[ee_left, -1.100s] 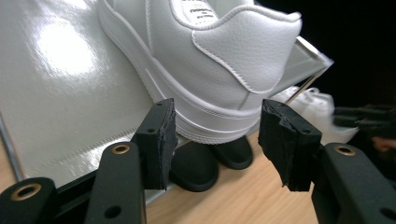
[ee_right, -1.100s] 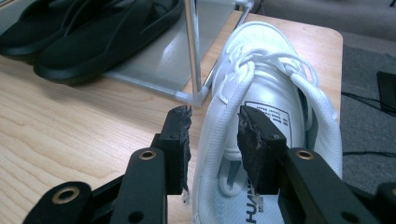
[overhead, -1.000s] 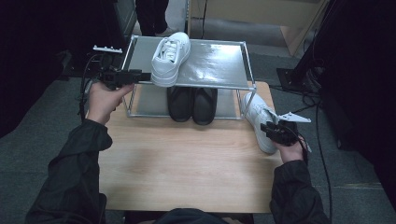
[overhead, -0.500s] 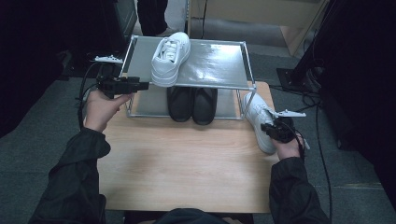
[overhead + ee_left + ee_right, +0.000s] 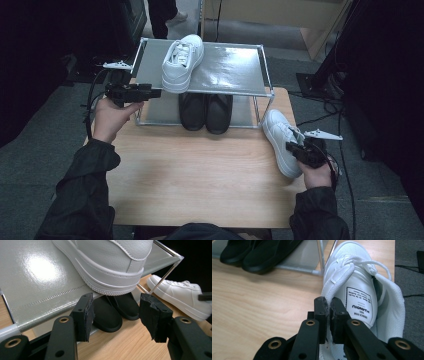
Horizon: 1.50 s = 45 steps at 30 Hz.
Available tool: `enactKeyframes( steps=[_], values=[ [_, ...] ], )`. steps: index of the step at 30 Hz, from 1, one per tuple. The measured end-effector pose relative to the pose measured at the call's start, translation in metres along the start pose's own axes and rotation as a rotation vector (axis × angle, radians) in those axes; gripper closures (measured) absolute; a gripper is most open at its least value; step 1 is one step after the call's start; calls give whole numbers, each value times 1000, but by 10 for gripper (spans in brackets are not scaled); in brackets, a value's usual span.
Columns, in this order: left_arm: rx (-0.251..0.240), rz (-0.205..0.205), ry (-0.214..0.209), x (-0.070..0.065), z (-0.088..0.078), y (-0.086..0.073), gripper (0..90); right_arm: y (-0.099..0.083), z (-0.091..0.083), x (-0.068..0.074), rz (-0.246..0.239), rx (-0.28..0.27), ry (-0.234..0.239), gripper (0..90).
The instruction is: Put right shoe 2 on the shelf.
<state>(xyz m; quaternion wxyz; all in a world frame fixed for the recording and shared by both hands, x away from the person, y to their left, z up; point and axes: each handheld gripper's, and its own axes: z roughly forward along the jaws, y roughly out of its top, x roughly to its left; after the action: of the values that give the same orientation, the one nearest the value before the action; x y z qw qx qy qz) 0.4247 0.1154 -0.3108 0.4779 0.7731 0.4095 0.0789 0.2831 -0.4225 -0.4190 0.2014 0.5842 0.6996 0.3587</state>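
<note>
Two hands work at the light wooden desk (image 5: 200, 175). Nearest, at the desk's right edge, the right gripper (image 5: 327, 305) has just been closing its jaws, and now they pinch the inside edge of the collar of a white leather lace-up shoe (image 5: 359, 287). That edge is thin and easy to hold, so it looks like a good place to lift from. This shoe lies on the desk just beside the right leg of the rack, toe pointing away. The right hand (image 5: 316, 172) comes in low behind the heel, with the jaws pointing forward along the shoe.

Farther off stands a grey metal shoe rack (image 5: 235, 65) with two shelves. A pair of black slip-on shoes (image 5: 205, 111) sits on the lower shelf. On the top shelf rests the other white shoe (image 5: 181, 62), its heel hanging a bit over the front edge.

The left gripper (image 5: 115, 315) waits just below that heel with its jaws wide apart and nothing between them. The left hand (image 5: 112, 115) holds it level, pointing in from the rack's left side. It looks ready to steady that shoe while its mate is brought up.
</note>
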Motion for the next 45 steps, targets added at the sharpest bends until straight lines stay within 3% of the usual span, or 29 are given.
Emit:
enactKeyframes(
  steps=[10, 14, 22, 27, 32, 37, 39, 42, 45],
  values=[
    [6, 9, -1, 0, 9, -1, 456, -26, -29, 33, 6, 9, 21, 860],
    [13, 16, -4, 1, 10, -1, 456, -35, -34, 51, -25, 22, 49, 860],
    [17, 28, 1, 0, 13, -2, 456, -46, -23, 91, -73, 25, 112, 858],
    [9, 17, 2, 2, 15, -4, 456, -48, -11, 104, -84, 38, 115, 855],
    [17, 14, 3, 2, 18, -7, 455, -48, -8, 104, -96, 57, 114, 806],
    [11, 7, 6, 4, 17, -7, 455, -38, -24, 90, -97, -55, 157, 748],
    [7, 5, 4, 5, 17, -6, 455, -33, -28, 84, -95, -72, 162, 700],
    [11, 13, 10, 5, 18, -6, 454, -26, -27, 69, -95, -62, 138, 651],
    [13, 13, 16, 7, 19, -6, 451, -23, -20, 61, -128, -45, 94, 594]
  ],
)
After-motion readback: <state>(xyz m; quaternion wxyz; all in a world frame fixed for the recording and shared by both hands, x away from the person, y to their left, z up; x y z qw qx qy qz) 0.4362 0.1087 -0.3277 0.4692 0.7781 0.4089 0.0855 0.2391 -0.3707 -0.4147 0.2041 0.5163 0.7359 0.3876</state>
